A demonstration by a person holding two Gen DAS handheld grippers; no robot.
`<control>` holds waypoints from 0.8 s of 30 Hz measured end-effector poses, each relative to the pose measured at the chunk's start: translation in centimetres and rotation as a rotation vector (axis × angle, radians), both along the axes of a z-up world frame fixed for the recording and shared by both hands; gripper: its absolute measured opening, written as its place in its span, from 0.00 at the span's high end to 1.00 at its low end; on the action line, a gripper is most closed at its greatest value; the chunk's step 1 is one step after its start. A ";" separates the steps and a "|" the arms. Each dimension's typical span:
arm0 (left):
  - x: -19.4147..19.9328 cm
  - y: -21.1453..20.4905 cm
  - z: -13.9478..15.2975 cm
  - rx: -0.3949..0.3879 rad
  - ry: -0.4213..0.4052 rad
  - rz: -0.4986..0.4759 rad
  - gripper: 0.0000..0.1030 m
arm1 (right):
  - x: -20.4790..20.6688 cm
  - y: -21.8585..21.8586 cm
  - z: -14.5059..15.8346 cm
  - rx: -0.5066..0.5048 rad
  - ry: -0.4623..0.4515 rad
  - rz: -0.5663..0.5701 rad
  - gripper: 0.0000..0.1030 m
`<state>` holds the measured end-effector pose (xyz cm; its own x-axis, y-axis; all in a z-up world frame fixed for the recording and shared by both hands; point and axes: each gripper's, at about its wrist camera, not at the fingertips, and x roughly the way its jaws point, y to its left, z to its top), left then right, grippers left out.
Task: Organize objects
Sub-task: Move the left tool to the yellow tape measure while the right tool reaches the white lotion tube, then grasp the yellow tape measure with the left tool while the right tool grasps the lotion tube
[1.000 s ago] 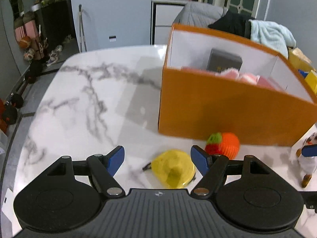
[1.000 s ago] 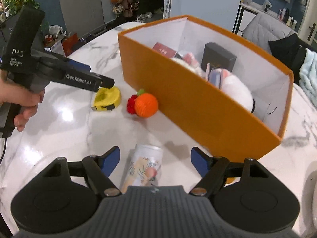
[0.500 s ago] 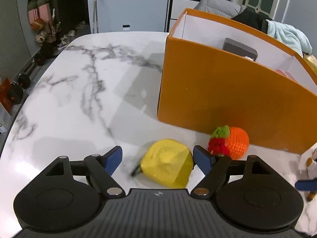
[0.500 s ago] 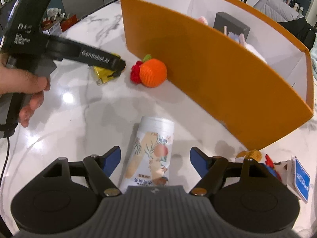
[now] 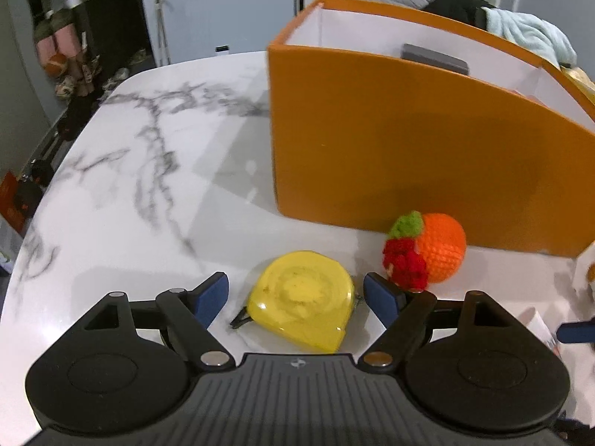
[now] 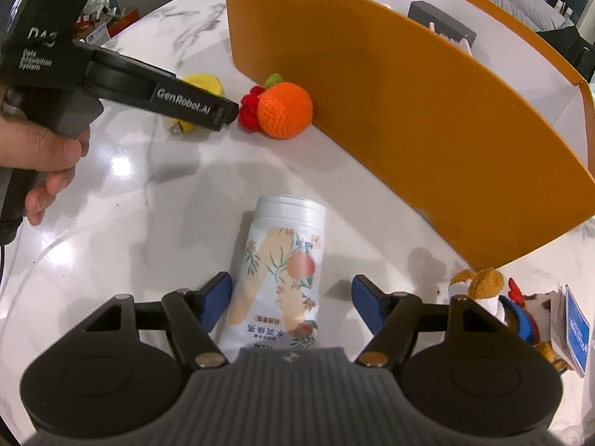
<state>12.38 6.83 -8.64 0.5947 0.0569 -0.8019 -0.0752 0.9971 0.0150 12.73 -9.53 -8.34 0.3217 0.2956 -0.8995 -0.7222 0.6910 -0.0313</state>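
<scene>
A yellow tape measure [image 5: 301,299] lies flat on the marble table between the blue pads of my left gripper [image 5: 295,295]. That gripper is open and its pads stand clear of the tape measure on both sides. A white bottle with a peach print [image 6: 286,256] lies on its side between the pads of my right gripper [image 6: 292,295], whose jaws are closing; a gap still shows at the right pad. A crocheted orange with red berries [image 5: 435,252] [image 6: 284,109] rests against the orange box [image 5: 409,156] [image 6: 427,111]. In the right wrist view a hand [image 6: 44,156] holds the left gripper [image 6: 223,113] over the tape measure [image 6: 204,83].
The orange box holds a dark grey box [image 6: 440,24] and some soft items. Small plush toys [image 6: 479,286] and a blue card [image 6: 574,330] lie right of the bottle. The table's rounded edge [image 5: 55,171] runs along the left, with the floor below.
Both grippers have sunk closer to the table. The left jaws have widened around the tape measure. The right jaws have narrowed around the bottle, which now lies further in between them.
</scene>
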 end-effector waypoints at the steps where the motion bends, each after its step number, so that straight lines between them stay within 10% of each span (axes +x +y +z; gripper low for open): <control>1: 0.0 -0.1 0.0 0.000 0.003 -0.006 0.08 | 0.0 0.0 0.0 0.001 0.002 -0.002 0.31; 9: -0.1 0.0 0.6 -0.045 0.023 -0.038 0.32 | 0.0 -0.2 0.3 0.010 0.019 -0.004 0.45; 24: -0.6 1.1 1.4 -0.132 0.030 -0.043 0.32 | -0.2 -0.5 1.3 0.033 0.013 -0.008 0.50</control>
